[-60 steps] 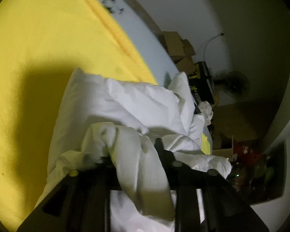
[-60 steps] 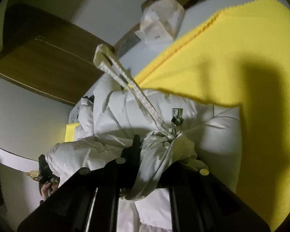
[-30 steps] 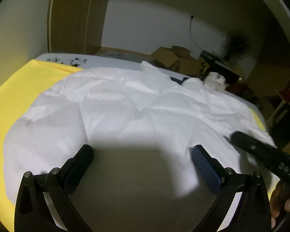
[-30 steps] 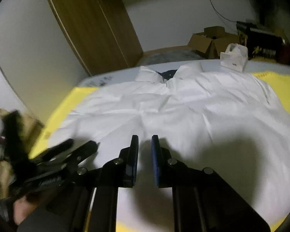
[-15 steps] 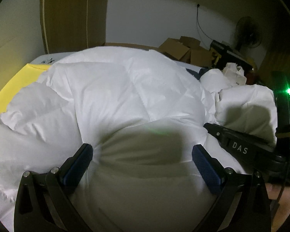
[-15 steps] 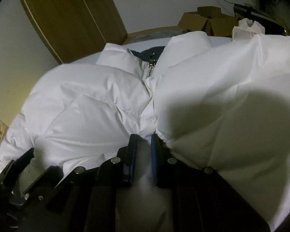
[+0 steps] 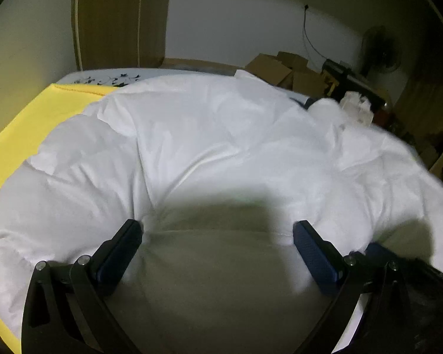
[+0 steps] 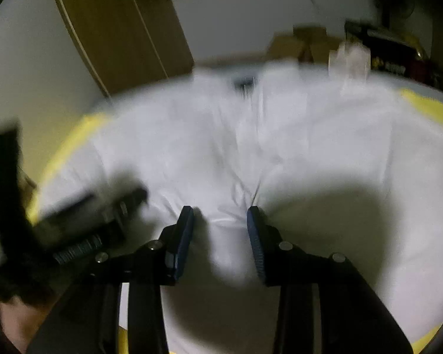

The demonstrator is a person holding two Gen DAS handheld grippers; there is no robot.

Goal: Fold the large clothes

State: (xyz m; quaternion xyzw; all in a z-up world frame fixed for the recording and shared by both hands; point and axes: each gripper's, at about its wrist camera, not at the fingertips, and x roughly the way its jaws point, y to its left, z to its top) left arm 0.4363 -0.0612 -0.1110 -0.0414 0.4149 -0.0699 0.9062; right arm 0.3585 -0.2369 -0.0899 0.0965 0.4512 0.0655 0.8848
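Lying spread over one yellow sheet (image 7: 29,135) is one white puffy jacket (image 7: 221,153), front side up, zipper line running down the middle in the right wrist view (image 8: 255,135), collar end away from the cameras. Yellow shows on both sides of it.

Two grippers, both low over the near hem. Left gripper (image 7: 217,230): jaws spread wide, two blue pads, fabric bulging between them, pads not pinching it; tips sit at or on the fabric, contact unclear. Right gripper (image 8: 220,216): jaws have just been opening, now partly apart, a ridge of jacket fabric between the two blue pads, not clamped. Right wrist view is motion-blurred.

The left gripper also shows in the right wrist view, blurred, at left (image 8: 82,221), with a bit of the person's hand (image 8: 11,321) below it.

Background: one wooden wardrobe (image 7: 121,20), cardboard boxes (image 7: 283,70) (at least three, count unsure), one standing fan (image 7: 381,53), one crumpled pale bag-like item (image 7: 356,107) at the far edge.
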